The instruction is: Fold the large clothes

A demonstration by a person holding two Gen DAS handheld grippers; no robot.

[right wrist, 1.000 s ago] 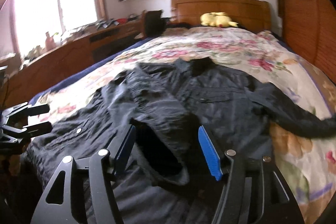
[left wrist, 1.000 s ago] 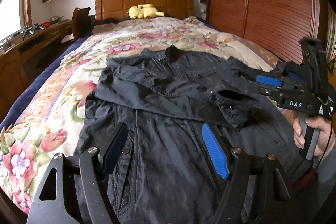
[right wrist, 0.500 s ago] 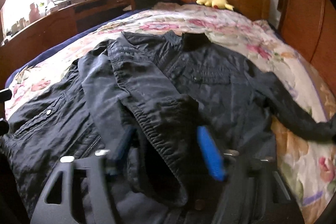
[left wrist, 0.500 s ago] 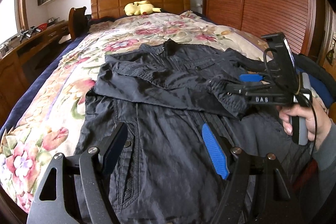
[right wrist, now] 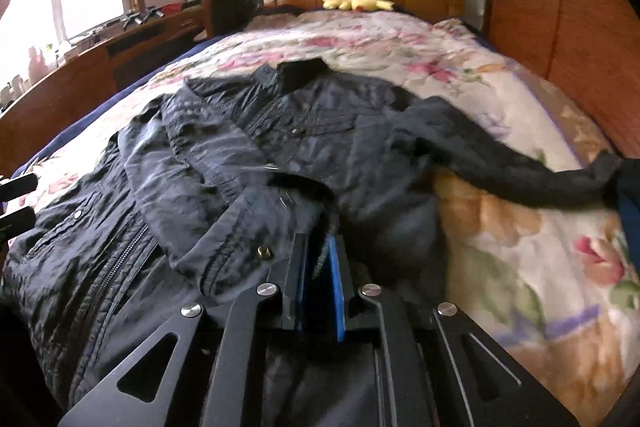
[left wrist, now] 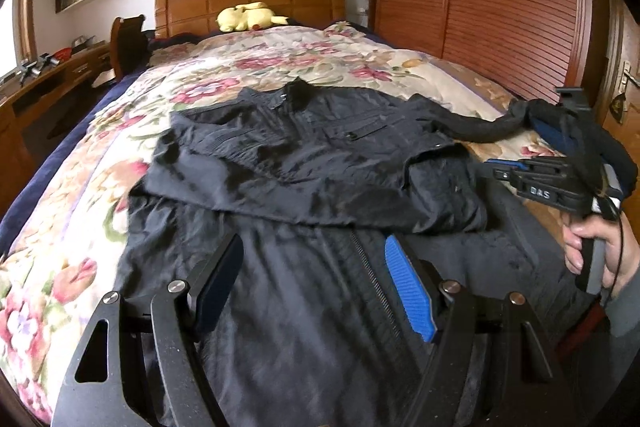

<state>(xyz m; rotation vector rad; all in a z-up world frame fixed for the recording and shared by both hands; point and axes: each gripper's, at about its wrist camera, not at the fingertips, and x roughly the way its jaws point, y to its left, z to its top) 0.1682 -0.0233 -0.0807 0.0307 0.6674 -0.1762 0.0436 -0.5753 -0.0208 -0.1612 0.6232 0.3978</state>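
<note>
Angling down over the jacket (left wrist: 304, 163): right hand-held gripper (right wrist: 318, 263) just clenched on its cuff, left hand-held gripper (left wrist: 316, 287) released

I see the dark jacket (left wrist: 304, 167) lying front-up on the bed (left wrist: 320, 63), collar toward the headboard and zip running down the middle. One sleeve (right wrist: 224, 195) is folded across its chest; the other sleeve (right wrist: 500, 163) trails out sideways over the floral cover.
</note>
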